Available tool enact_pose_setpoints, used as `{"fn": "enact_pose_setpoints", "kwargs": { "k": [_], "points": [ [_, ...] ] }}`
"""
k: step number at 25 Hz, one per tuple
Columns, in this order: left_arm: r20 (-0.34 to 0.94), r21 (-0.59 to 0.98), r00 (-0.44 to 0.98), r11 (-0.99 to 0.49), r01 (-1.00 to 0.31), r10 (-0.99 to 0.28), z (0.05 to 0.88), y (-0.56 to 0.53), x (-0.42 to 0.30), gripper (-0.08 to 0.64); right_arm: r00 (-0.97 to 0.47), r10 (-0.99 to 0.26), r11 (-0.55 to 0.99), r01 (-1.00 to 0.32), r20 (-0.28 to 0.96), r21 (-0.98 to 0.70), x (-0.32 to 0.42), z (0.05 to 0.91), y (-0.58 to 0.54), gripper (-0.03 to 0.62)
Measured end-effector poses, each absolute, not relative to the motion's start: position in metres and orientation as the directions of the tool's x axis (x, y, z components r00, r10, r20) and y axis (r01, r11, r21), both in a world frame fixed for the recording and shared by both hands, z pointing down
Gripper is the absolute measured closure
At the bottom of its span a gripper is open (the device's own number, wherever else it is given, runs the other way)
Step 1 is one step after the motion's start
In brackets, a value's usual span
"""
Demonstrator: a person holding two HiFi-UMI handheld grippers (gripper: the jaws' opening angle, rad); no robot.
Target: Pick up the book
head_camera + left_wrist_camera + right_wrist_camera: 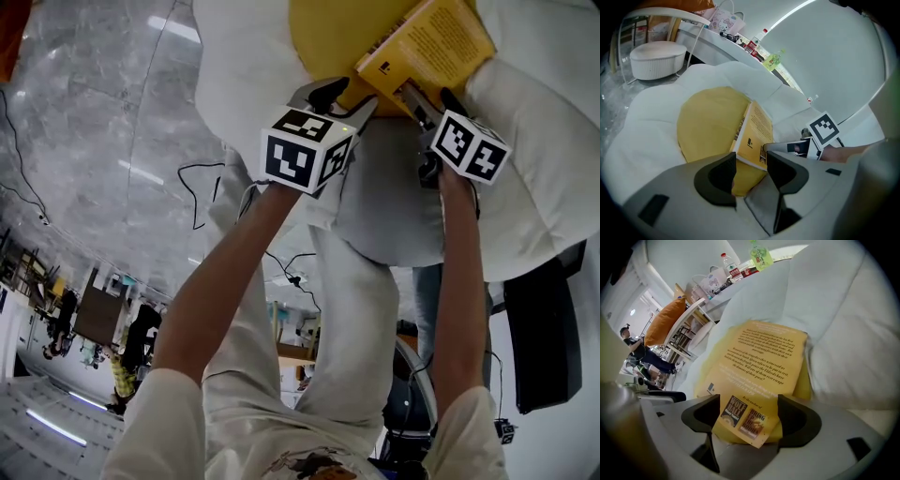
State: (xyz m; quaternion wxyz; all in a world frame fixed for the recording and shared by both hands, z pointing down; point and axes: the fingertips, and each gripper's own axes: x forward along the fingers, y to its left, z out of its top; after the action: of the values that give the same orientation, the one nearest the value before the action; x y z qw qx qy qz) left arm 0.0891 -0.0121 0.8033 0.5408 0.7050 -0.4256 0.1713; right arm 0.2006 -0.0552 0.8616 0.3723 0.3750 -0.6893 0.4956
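The right gripper (749, 399) stands released, jaws spread wide. The near end of the book (759, 362) lies between them with a gap on either side, so nothing is clamped. The left gripper (751, 157) is also unclenched and holds nothing, with the book's near corner just past its tips and close to the right-hand jaw.

The book is a yellow paperback, back cover up, resting tilted on the yellow centre pad (708, 122) of a big white cushion (651, 122).

It looks light and thin, so weight should be no trouble, but the cover is likely to bend and seems glossy enough to slip. A pinch on the very corner would probably let it droop or twist. A deeper bite along the near edge, closer to the spine, should be stiffer. The soft pad will likely give under any push, so the lower jaw can slide beneath.
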Motion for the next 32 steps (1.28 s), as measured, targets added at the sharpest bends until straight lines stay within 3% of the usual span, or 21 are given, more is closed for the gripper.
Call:
{"fn": "enact_pose_setpoints", "kwargs": {
  "k": [10,20,27,32],
  "points": [
    [0.703,0.606,0.595,-0.11,-0.788,-0.389,0.83,-0.03,0.094,0.29,-0.452,-0.167,0.163,-0.889,0.876,-0.428,0.202,0.873,-0.056,0.213],
    [0.638,0.674,0.707,-0.223,-0.704,-0.304,0.854,-0.043,0.126,0.27,-0.467,-0.182,0.155,-0.883,0.865,-0.444,0.204,0.876,-0.059,0.215],
    [0.544,0.76,0.791,-0.235,-0.606,-0.28,0.855,-0.047,0.139,0.275,-0.486,-0.195,0.151,-0.873,0.852,-0.463,0.205,0.878,-0.062,0.215],
    [0.528,0.773,0.799,-0.228,-0.592,-0.287,0.859,-0.047,0.141,0.367,-0.521,-0.195,0.139,-0.853,0.831,-0.503,0.203,0.88,-0.059,0.215]
  ]
}}
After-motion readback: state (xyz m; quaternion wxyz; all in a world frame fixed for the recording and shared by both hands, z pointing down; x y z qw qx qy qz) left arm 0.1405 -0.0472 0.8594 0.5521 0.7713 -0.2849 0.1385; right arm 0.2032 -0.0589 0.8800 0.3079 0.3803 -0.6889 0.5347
